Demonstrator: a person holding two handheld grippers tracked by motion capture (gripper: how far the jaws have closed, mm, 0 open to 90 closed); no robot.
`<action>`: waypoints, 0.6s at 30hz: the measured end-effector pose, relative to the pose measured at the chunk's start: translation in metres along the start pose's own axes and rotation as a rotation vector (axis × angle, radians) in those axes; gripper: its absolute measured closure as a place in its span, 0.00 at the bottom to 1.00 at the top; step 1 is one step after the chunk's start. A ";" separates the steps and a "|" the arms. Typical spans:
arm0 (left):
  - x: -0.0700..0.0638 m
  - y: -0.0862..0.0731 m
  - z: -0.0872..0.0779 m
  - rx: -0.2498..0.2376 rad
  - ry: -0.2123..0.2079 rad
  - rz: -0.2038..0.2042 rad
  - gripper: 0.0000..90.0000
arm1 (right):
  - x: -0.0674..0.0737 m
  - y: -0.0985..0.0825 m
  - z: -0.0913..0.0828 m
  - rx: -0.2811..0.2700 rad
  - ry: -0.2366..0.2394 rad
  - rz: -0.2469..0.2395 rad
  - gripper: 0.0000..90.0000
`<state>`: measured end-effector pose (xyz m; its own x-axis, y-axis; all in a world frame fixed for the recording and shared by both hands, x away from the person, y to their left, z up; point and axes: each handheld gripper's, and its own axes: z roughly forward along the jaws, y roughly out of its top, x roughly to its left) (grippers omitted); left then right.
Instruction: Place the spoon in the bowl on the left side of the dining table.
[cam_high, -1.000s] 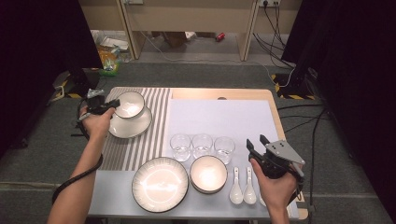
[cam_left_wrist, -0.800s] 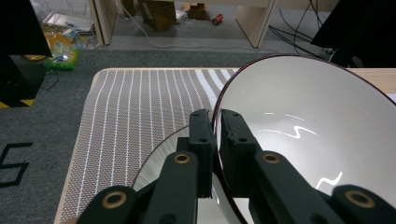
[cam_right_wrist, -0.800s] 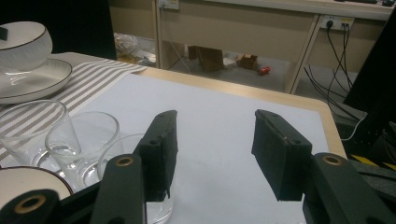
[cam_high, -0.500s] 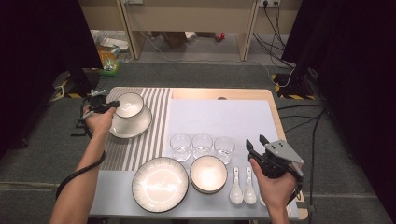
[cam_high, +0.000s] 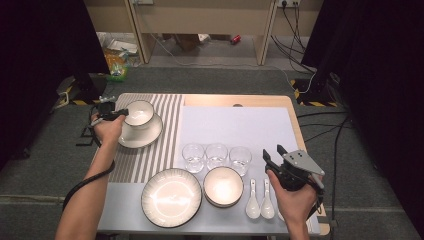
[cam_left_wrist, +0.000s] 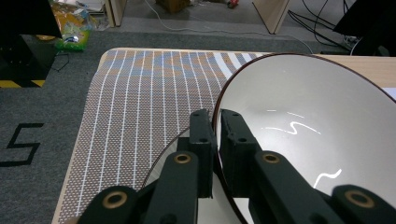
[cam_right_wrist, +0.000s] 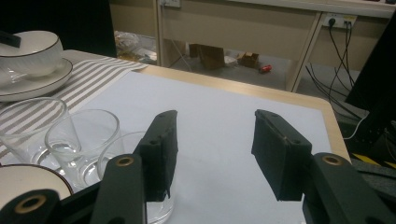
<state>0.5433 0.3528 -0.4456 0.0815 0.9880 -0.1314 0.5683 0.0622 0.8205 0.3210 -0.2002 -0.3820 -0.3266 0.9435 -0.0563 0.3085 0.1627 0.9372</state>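
Observation:
A white bowl with a dark rim (cam_high: 139, 112) (cam_left_wrist: 317, 140) is over a matching plate (cam_high: 150, 137) on the striped mat at the table's far left. My left gripper (cam_high: 122, 114) (cam_left_wrist: 217, 126) is shut on the bowl's near rim, one jaw inside and one outside. Whether the bowl's foot touches the plate I cannot tell. My right gripper (cam_high: 272, 151) (cam_right_wrist: 215, 133) hovers open at the front right, with nothing between its jaws, beside the right-hand glass (cam_high: 240, 158).
Three clear glasses (cam_high: 216, 154) (cam_right_wrist: 79, 135) stand in a row at mid-table on the white mat (cam_high: 235, 125). In front lie a large plate (cam_high: 171, 196), a stacked bowl (cam_high: 223, 186) and two white spoons (cam_high: 260, 200). The striped mat (cam_left_wrist: 140, 98) covers the left side.
My left hand has sunk slightly with the bowl toward the plate. The right gripper has kept still and open.

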 end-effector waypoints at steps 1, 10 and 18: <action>0.000 0.000 0.001 -0.001 0.001 -0.004 0.92 | 0.000 0.000 0.000 -0.003 0.000 0.000 0.56; 0.005 -0.003 0.006 0.017 0.016 -0.021 0.92 | 0.001 0.000 0.001 0.000 0.003 0.002 0.56; 0.006 -0.004 0.008 0.021 0.018 -0.031 0.92 | 0.001 -0.001 0.001 -0.001 0.004 -0.001 0.56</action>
<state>0.5484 0.3575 -0.4541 0.0488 0.9880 -0.1466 0.5874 0.0903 0.8042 0.3217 -0.1990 -0.3829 -0.3309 0.9420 -0.0561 0.3074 0.1639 0.9374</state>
